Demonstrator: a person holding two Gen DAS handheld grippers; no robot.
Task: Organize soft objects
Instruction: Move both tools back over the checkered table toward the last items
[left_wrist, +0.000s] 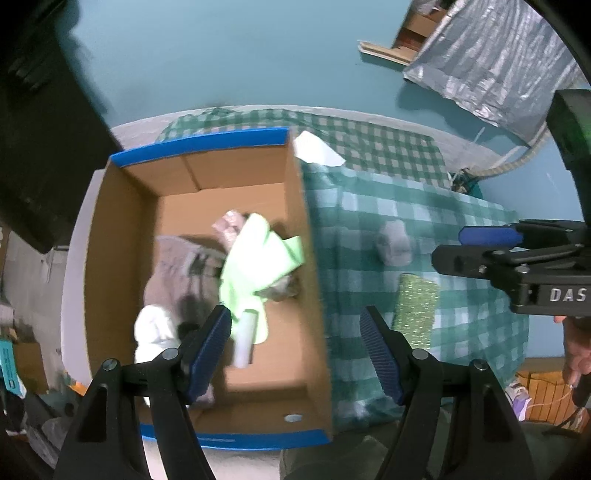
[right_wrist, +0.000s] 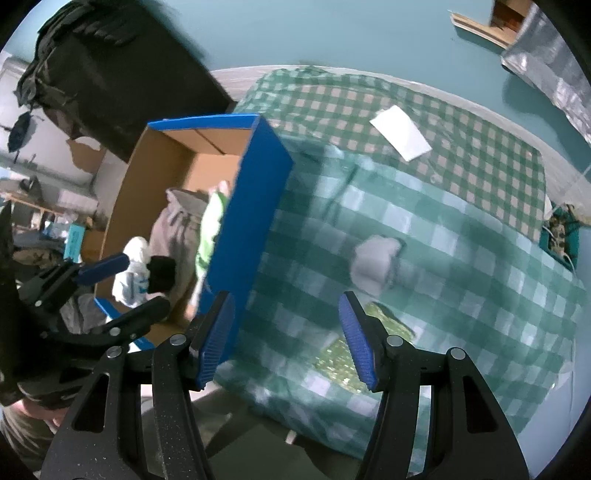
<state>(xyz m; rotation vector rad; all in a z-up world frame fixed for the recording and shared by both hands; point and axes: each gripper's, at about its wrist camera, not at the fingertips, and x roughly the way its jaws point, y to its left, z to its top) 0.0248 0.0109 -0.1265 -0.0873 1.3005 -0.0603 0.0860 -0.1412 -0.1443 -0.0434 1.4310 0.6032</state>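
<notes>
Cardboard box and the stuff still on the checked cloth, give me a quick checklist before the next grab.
1. Left gripper open, nothing held: ok.
2. Right gripper open, nothing held: ok.
3. Cardboard box open on top, bare floor left inside: ok.
4. Grey soft item on checked cloth, unobstructed: ok.
5. Green glittery sponge reachable, partly behind right gripper's fingers: ok.
6. White paper counts as soft: cannot tell.

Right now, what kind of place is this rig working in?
Probably a lived-in room at home, maybe a spare or storage room: a checkered cloth covers the work surface, a cardboard box holds clothes and rags, and boxes and clutter line the wall.
</notes>
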